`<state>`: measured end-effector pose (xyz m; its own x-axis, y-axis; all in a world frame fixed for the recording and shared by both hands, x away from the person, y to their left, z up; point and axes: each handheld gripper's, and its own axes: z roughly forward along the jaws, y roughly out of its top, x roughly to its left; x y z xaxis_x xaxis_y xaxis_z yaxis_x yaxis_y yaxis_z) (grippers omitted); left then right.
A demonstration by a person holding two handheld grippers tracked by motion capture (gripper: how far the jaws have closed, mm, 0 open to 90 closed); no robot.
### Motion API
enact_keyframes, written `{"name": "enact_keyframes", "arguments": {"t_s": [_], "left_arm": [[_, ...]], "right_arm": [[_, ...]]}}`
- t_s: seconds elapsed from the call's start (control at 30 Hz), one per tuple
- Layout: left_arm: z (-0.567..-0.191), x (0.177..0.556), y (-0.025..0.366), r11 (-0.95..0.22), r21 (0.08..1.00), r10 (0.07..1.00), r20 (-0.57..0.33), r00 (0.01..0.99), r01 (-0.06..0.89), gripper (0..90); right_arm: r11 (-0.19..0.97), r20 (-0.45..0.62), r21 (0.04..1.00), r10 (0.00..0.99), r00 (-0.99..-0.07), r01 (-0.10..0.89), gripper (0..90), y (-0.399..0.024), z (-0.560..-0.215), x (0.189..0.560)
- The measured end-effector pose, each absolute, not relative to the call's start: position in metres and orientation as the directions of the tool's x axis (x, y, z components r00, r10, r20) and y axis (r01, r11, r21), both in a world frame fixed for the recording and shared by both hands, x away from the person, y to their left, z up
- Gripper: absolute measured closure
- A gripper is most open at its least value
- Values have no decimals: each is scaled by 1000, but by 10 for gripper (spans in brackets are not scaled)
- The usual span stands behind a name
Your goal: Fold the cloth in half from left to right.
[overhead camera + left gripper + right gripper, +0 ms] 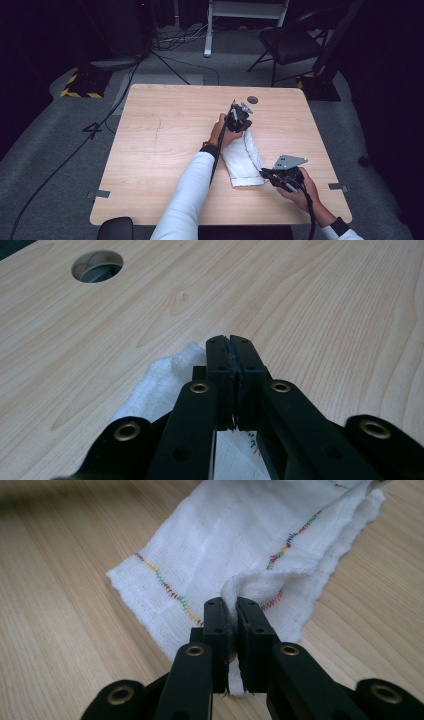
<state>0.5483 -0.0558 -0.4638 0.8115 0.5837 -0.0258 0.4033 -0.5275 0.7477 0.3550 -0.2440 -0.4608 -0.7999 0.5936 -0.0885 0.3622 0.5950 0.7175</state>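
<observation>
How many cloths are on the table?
1. A white cloth lies folded on the table's right half, stretched between the left gripper at its far end and the right gripper at its near corner. Both are shut on it.

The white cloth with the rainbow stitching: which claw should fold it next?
Probably the right claw. It is shut on a bunched edge of the white cloth with coloured stitching at the near end, with flat cloth ahead to fold over. The left claw pins the far end near the round table hole.
</observation>
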Motion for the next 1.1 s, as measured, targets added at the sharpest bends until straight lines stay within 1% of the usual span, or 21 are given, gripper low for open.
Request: {"name": "enact_keyframes", "arguments": {"t_s": [0.1,0.17,0.27,0.4,0.5,0.6,0.73,0.77,0.8,0.83,0.9,0.93,1.03,1.1], "left_arm": [[-465,549,-56,-528,746,585,-26,810,405,868],[-466,549,-55,-519,749,591,-33,806,411,843],[-467,550,-55,-523,747,594,-26,804,410,844],[-468,550,-55,-521,745,598,-29,801,416,807],[-467,549,-54,-525,746,591,-26,806,410,801],[-463,545,-50,-529,747,586,-21,810,402,758],[-455,534,-39,-528,757,572,-18,820,385,647],[-453,530,-35,-531,757,568,-15,823,380,601],[-452,524,-31,-538,756,565,-6,825,373,522],[-451,520,-28,-547,752,564,6,826,368,522],[-449,507,-19,-562,747,558,24,830,356,396],[-447,501,-15,-574,738,552,28,833,355,359],[-444,479,-3,-592,737,517,38,855,325,285],[-443,464,3,-593,741,495,29,869,314,262]], "right_arm": [[596,-84,711,597,-797,372,834,-246,-463,354],[599,-77,704,599,-797,382,833,-248,-465,355],[603,-70,695,598,-799,391,830,-251,-466,355],[613,-59,676,598,-799,409,806,-254,-472,354],[618,-59,670,597,-800,412,791,-255,-473,353],[613,-50,667,604,-795,424,756,-258,-476,352],[607,-37,662,612,-790,439,655,-262,-477,349],[606,-36,664,611,-791,438,612,-263,-477,348],[597,-30,674,611,-791,435,543,-264,-476,346],[597,-30,674,611,-791,435,543,-264,-476,346],[590,-38,683,617,-786,431,482,-266,-473,345],[581,-39,692,622,-782,428,470,-268,-471,345],[551,-41,716,645,-763,428,432,-273,-464,347],[537,-49,729,660,-750,425,424,-276,-459,349]]}}
